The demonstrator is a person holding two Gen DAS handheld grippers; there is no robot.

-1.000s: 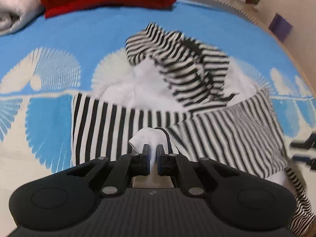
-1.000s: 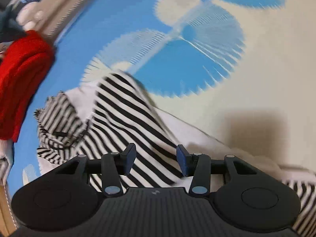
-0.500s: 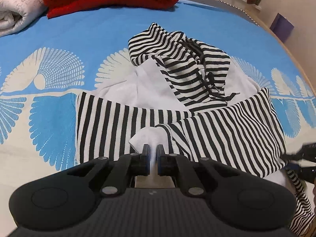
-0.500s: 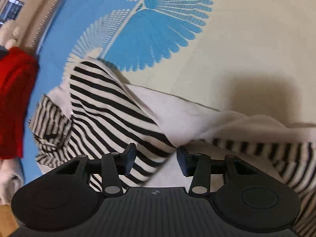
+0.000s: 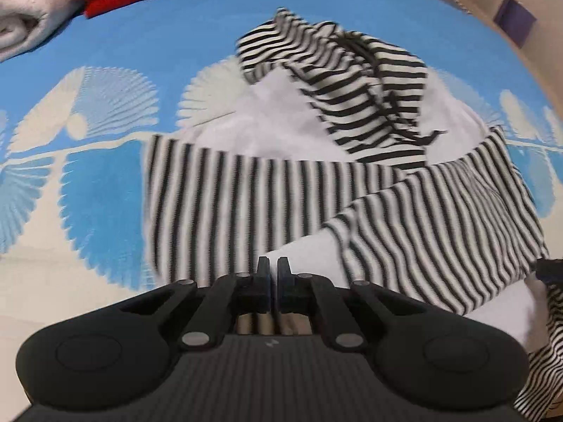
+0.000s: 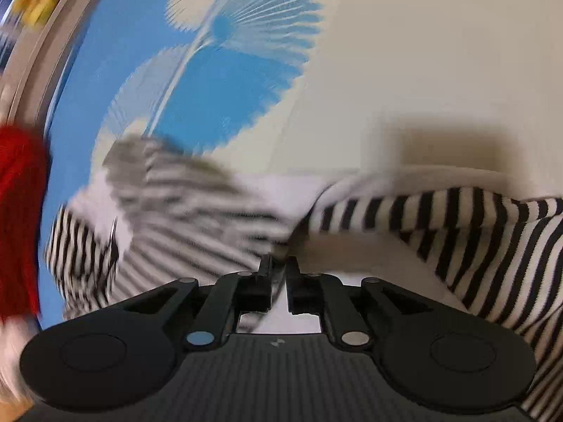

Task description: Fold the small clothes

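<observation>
Both claws pinch the striped garment [image 5: 246,193] lying rumpled on the blue patterned blanket [image 5: 105,218], your left gripper [image 5: 273,274] clamped on its near hem, your right gripper [image 6: 278,270] opening slightly with cloth between; it's light, limp fabric, so grip edges.

striped garment [image 6: 183,218] smeared by blur
</observation>
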